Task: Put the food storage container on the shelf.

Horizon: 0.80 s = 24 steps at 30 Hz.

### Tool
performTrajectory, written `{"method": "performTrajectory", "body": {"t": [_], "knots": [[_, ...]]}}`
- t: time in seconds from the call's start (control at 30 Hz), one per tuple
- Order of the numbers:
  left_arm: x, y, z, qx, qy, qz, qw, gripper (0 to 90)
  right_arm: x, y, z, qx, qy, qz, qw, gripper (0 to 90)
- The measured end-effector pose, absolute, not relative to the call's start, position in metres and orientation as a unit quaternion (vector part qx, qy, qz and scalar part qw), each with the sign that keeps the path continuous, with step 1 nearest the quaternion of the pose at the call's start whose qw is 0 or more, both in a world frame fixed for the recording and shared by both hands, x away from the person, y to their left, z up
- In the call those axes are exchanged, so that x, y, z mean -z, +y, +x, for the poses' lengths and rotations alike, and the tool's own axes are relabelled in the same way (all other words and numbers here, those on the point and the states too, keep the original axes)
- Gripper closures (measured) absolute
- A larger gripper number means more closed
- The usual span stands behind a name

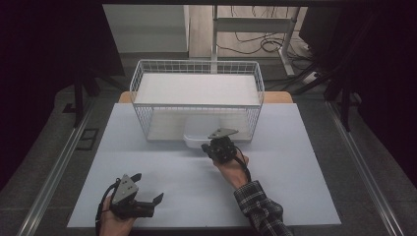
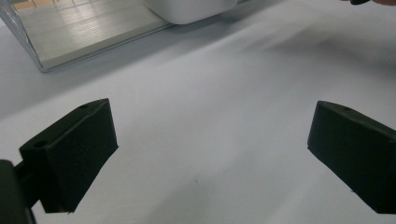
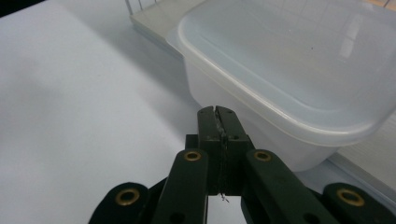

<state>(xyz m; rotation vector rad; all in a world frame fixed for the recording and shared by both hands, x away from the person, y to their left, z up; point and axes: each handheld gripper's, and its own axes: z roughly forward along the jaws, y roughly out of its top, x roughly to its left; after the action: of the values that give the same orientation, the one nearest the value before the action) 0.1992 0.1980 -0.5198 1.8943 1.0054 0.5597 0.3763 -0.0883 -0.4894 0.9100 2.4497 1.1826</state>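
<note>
My right tongs [image 1: 212, 147] are pressed together with nothing between them, their tips touching the near wall of a white lidded plastic container [image 1: 195, 137]. That container sits at the open front of a white wire basket [image 1: 196, 69], at twelve o'clock on the pale table [image 1: 295, 196], half poking out. My left tongs [image 1: 147, 189], near seven o'clock, are spread wide and empty above bare tabletop, well apart from the container.
</note>
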Motion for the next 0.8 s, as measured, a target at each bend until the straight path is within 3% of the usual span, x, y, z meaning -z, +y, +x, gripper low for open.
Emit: {"method": "performTrajectory", "body": {"t": [0.8], "knots": [[0.524, 0.198, 0.203, -0.207, 0.398, 0.766, 0.461, 0.0, 0.497, -0.085, 0.406, -0.393, 0.844, 0.33, 0.16, 88.9]]}}
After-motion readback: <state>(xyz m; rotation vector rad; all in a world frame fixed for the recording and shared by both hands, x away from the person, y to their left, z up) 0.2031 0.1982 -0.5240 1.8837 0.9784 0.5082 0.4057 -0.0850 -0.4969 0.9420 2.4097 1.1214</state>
